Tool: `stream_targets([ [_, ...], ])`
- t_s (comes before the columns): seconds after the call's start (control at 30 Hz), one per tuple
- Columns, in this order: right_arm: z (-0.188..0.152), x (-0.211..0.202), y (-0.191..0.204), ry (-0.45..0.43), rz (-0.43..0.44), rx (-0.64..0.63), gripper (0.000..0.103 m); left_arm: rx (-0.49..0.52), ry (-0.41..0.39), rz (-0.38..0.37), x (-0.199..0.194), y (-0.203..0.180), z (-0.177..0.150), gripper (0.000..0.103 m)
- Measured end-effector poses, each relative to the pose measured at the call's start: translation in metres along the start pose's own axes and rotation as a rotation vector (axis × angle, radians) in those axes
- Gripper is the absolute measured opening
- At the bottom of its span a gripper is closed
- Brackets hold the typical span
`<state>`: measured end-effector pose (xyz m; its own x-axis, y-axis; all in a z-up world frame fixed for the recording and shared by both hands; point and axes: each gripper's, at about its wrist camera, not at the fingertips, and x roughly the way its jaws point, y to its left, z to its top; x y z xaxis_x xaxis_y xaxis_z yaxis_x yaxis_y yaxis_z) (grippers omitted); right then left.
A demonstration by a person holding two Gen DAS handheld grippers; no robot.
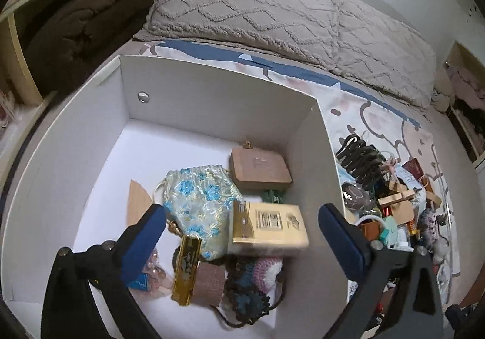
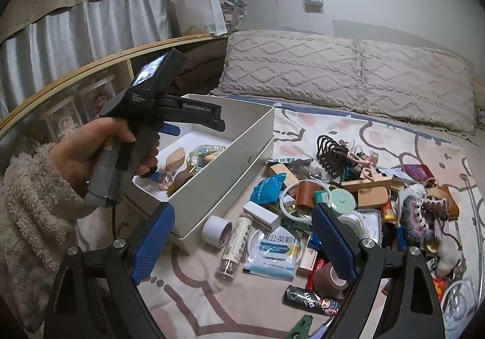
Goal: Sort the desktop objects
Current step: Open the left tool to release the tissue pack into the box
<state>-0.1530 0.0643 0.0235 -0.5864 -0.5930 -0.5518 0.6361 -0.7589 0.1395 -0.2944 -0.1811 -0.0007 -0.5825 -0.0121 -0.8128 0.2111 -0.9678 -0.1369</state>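
A white cardboard box (image 1: 212,96) stands on the bed; it also shows in the right wrist view (image 2: 230,163). Inside lie a flowered pouch (image 1: 200,202), a brown case (image 1: 260,169), a gold bar (image 1: 186,269), a crocheted piece (image 1: 257,281) and a cream box with a barcode (image 1: 268,227), blurred, apart from both fingers. My left gripper (image 1: 242,230) is open above the box, and it shows in the right wrist view (image 2: 194,124). My right gripper (image 2: 242,236) is open and empty above a pile of small objects (image 2: 348,193), over a white vial (image 2: 236,245) and a blue-white sachet (image 2: 277,254).
Tape rolls (image 2: 215,230), a black can (image 2: 306,299), a dark hair claw (image 2: 332,154) and a mint round case (image 2: 342,201) lie in the pile. Grey pillows (image 2: 348,72) line the back. A wooden shelf (image 2: 91,66) stands at the left.
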Motion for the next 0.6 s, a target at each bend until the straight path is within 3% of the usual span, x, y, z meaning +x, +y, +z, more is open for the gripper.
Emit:
stream_targets([
  [0.37, 0.000, -0.006, -0.004, -0.031, -0.009, 0.055, 0.092, -0.004, -0.041, -0.054, -0.029, 0.001, -0.014, 0.101],
  [0.6, 0.003, -0.013, -0.001, -0.070, -0.013, 0.086, 0.094, 0.053, -0.126, -0.030, -0.065, 0.002, -0.031, 0.103],
])
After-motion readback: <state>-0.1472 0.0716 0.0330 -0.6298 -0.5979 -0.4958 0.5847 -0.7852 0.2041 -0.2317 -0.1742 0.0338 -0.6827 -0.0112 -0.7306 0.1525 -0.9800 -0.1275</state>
